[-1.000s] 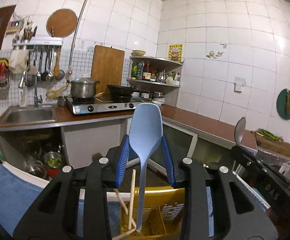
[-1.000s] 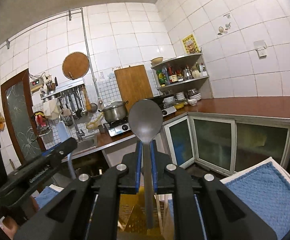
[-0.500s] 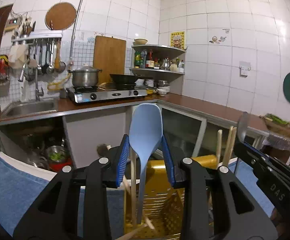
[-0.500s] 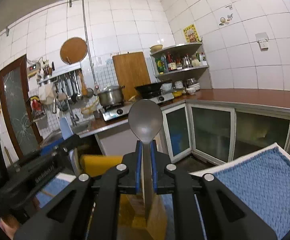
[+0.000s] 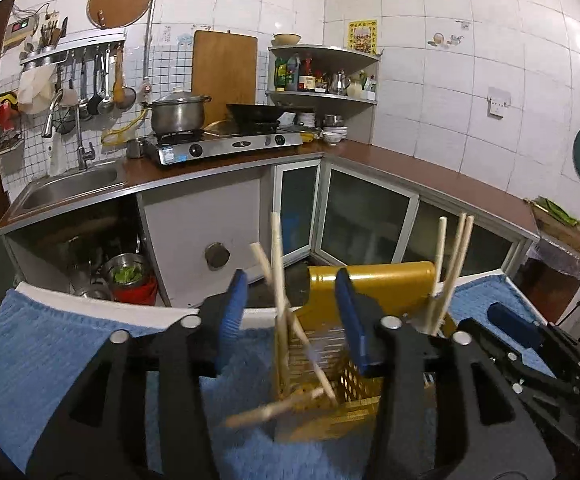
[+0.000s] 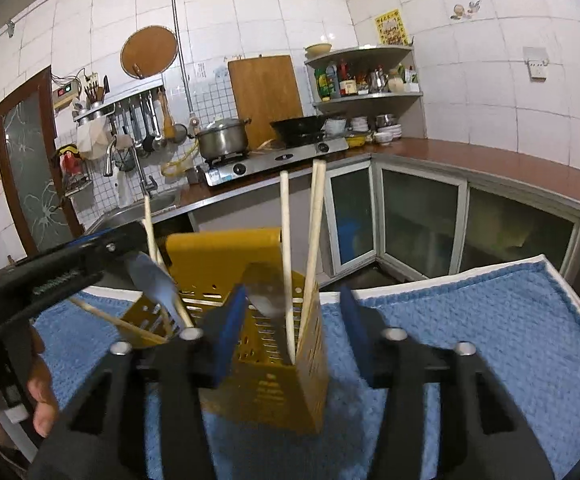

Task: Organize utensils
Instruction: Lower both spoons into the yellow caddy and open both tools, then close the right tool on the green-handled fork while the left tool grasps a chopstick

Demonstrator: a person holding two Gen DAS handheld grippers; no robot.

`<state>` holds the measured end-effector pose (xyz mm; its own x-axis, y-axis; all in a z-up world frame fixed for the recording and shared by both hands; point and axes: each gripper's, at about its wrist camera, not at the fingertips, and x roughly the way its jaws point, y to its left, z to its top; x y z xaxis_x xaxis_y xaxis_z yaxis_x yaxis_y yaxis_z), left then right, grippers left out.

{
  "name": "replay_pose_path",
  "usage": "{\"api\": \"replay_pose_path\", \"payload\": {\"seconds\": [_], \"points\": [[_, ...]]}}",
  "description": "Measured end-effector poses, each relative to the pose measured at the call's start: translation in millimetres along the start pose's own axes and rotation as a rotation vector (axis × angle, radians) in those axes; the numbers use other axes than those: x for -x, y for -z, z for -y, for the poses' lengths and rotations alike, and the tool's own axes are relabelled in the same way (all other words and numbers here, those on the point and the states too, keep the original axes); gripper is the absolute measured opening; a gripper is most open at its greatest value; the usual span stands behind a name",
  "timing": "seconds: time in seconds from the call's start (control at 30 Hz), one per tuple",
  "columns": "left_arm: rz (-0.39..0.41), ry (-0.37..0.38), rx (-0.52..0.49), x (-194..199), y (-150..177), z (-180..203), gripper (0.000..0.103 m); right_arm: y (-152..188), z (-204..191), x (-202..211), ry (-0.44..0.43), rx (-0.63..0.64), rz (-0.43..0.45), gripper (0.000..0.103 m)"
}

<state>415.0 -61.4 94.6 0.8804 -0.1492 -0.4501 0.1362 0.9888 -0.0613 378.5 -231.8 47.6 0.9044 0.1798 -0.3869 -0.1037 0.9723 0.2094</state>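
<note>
Grippers [image 5: 292, 316] [image 6: 293, 324] tilt down over yellow caddy [image 6: 261, 364], jaws just opened.

Both my grippers tilted down, bottom centre of their own views. Left gripper [image 5: 292, 316]: jaws just opened, nothing pinched. Right gripper [image 6: 292, 330]: same, jaws just spread, pads free. My left hand [image 6: 29, 384] lower left of right view.

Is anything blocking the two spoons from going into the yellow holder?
Nothing visible does. Both grippers' jaws have just opened, and the blue spoon and the grey spoon are already in the yellow holder, among the chopsticks.
</note>
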Motion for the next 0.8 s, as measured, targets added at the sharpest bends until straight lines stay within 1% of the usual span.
{"api": "replay_pose_path", "payload": {"seconds": [0.07,0.13,0.17,0.23,0.3,0.4,0.53,0.63,0.8], "points": [[-0.009,-0.004,0.009,15,1,-3,0.051,-1,1,12,0.005,-0.006,-0.018,0.05],[-0.034,-0.005,0.011,31,4,-8,0.06,0,2,24,0.006,-0.005,-0.035,0.05],[-0.041,-0.01,0.007,37,5,-9,0.062,1,2,31,0.015,0.002,-0.043,0.05],[-0.05,-0.033,-0.01,55,14,-12,0.07,6,2,44,0.03,0.008,-0.059,0.05],[-0.068,-0.043,-0.015,67,24,-16,0.074,12,5,56,0.035,0.003,-0.081,0.05],[-0.1,-0.043,-0.013,81,44,-23,0.076,29,11,73,0.049,-0.004,-0.11,0.05],[-0.157,-0.041,-0.011,94,79,-29,0.079,58,18,90,0.066,-0.019,-0.153,0.05],[-0.196,-0.041,0.0,97,101,-34,0.082,82,19,100,0.081,-0.017,-0.188,0.05],[-0.286,-0.05,0.005,93,145,-40,0.084,117,24,110,0.095,-0.04,-0.248,0.05]]}}
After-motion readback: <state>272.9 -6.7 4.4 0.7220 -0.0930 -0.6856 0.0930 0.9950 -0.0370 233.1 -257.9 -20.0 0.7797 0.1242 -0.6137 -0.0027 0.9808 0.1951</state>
